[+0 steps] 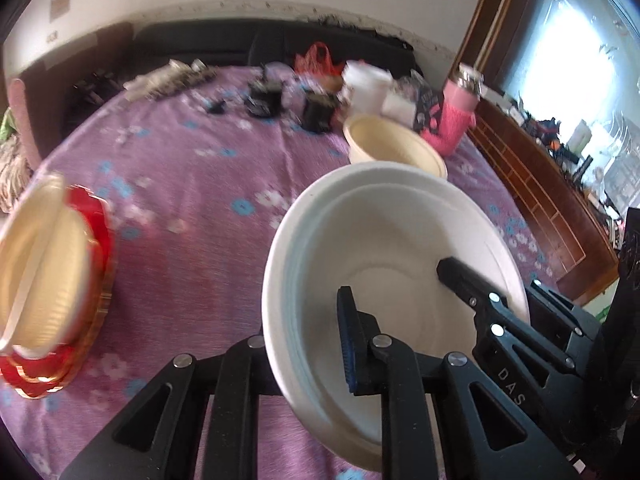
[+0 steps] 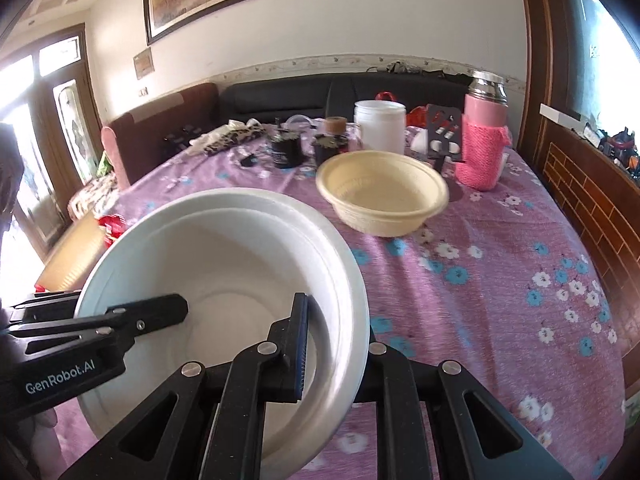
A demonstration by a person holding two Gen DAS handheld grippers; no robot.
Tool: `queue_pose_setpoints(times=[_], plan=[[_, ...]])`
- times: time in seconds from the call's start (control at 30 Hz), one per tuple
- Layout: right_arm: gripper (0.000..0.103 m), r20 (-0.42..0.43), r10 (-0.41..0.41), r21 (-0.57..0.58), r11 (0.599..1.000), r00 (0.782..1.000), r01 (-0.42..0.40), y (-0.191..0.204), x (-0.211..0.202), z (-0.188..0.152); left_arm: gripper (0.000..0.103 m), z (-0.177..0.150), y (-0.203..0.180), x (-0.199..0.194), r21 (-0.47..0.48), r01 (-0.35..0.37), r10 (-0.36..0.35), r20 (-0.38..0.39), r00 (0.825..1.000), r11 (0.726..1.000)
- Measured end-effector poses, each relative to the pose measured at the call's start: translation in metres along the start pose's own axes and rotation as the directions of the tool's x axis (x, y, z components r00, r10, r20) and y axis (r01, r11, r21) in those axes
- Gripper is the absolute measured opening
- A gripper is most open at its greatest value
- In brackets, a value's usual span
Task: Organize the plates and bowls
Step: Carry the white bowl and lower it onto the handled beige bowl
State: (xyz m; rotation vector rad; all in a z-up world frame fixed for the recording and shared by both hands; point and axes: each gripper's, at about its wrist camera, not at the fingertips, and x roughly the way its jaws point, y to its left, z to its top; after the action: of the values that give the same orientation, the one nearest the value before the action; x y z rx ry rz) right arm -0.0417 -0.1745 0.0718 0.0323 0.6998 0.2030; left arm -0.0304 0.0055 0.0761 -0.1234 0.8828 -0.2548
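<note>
Right wrist view: right claw and left claw each pinch opposite rims of the empty white bowl, lifted off the bench. Uneven pull could tear or tip it, I judge. Ahead of the right claw sits an empty cream bowl

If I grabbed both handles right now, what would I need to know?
Left tool: clamped on the white bowl's rim, one finger inside, one outside.
Right tool: gripping the same bowl's opposite rim.
The white bowl is held tilted above the purple tablecloth.
Beige bowl sits on the cloth, apart.
Another beige bowl rests on red plates to the left.
Left to do: set the white bowl down, gather the lone beige bowl.
</note>
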Motion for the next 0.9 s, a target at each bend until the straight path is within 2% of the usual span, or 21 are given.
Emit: queue_pose_setpoints(times=[0.27,0.5,0.67,0.9], plan=[[0.014,0.075,0.023,-0.112,0.994,0.997,-0.014,0.079,-0.031,0.031,0.017,0.005,0.059,-0.062,-0.1,-0.037,0.049,0.122,0.991,0.994],[0.014,0.063,0.104,-0.18,0.979,0.993,-0.092,0.156,-0.022,0.056,0.017,0.018,0.127,-0.106,-0.194,-0.124,0.162,0.195,0.967,0.973],[0.015,0.004,0.177,-0.181,0.968,0.984,-0.173,0.202,0.004,0.068,0.017,0.028,0.171,-0.112,-0.233,-0.195,0.241,0.187,0.952,0.953],[0.015,-0.089,0.197,-0.172,0.962,0.976,-0.21,0.237,0.044,0.072,0.017,0.026,0.215,-0.096,-0.285,-0.215,0.26,0.13,0.957,0.934]])
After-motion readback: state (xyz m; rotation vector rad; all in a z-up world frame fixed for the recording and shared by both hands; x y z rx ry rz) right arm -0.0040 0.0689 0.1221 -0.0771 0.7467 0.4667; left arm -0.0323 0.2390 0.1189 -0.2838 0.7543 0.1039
